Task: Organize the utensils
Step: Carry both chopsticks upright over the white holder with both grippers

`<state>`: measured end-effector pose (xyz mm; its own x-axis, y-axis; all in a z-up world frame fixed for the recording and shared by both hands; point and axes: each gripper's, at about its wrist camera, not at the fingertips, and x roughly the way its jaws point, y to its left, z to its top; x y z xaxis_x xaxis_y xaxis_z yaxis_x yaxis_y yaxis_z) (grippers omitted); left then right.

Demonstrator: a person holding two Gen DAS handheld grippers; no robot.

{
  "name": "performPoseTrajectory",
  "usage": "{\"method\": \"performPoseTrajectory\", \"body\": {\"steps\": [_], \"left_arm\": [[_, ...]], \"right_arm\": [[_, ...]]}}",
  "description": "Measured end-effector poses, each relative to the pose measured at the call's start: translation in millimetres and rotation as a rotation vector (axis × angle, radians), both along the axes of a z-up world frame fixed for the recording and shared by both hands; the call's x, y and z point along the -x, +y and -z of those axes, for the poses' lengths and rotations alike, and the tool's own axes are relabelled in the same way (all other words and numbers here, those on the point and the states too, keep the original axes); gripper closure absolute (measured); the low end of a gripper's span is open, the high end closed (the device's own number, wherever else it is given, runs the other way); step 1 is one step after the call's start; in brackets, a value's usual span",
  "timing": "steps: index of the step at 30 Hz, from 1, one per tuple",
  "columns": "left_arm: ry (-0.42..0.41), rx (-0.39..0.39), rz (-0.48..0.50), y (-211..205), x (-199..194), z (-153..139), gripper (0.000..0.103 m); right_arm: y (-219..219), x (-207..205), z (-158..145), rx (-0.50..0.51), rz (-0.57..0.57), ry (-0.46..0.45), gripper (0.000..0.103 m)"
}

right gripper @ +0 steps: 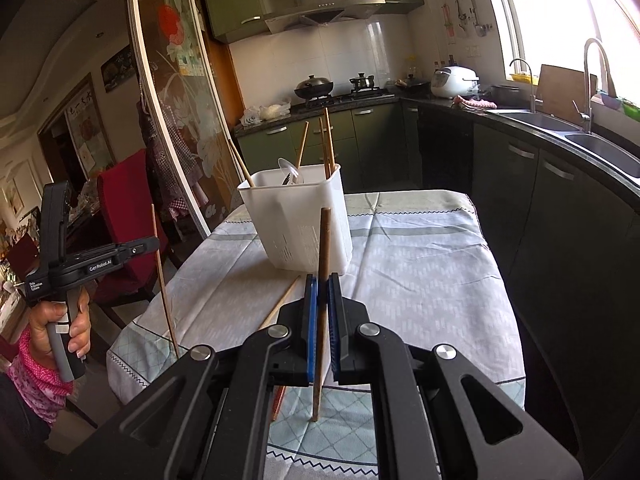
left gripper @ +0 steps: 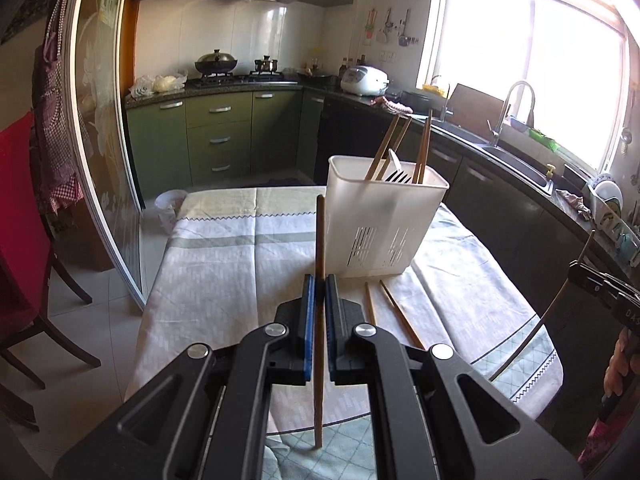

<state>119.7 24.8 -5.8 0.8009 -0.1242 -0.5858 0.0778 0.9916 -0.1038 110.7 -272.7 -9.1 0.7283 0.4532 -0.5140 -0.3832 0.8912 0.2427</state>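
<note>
A white plastic utensil holder (left gripper: 384, 224) stands on the cloth-covered table (left gripper: 224, 264), with several chopsticks, a fork and a spoon in it; it also shows in the right wrist view (right gripper: 296, 220). My left gripper (left gripper: 319, 284) is shut on a brown chopstick (left gripper: 319, 240), held upright just left of the holder. My right gripper (right gripper: 322, 280) is shut on another brown chopstick (right gripper: 323, 248), upright in front of the holder. Two chopsticks (left gripper: 394, 312) lie on the cloth by the holder's base. Each gripper shows in the other's view, the left one (right gripper: 148, 246) and the right one (left gripper: 580, 272).
Dark kitchen counters with a sink (left gripper: 516, 160) run along the right. A stove with pots (left gripper: 236, 74) is at the back. A red chair (left gripper: 24, 240) stands left of the table beside a glass sliding door (left gripper: 104, 128). A loose chopstick (right gripper: 280, 304) lies near the table's left edge.
</note>
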Motion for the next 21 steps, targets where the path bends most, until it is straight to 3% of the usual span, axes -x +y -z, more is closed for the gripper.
{"method": "performPoseTrajectory", "body": {"steps": [7, 12, 21], "left_arm": [[-0.038, -0.039, 0.019, -13.3, 12.0, -7.1, 0.098], [-0.041, -0.024, 0.018, -10.5, 12.1, -6.9, 0.098], [-0.082, 0.005, 0.06, -12.4, 8.5, -27.6, 0.098]], "right_arm": [[-7.1, 3.4, 2.6, -0.03, 0.009, 0.0, 0.097], [-8.5, -1.8, 2.5, -0.067, 0.002, 0.02, 0.097], [-5.1, -19.5, -24.9, -0.097, -0.011, -0.004, 0.097]]}}
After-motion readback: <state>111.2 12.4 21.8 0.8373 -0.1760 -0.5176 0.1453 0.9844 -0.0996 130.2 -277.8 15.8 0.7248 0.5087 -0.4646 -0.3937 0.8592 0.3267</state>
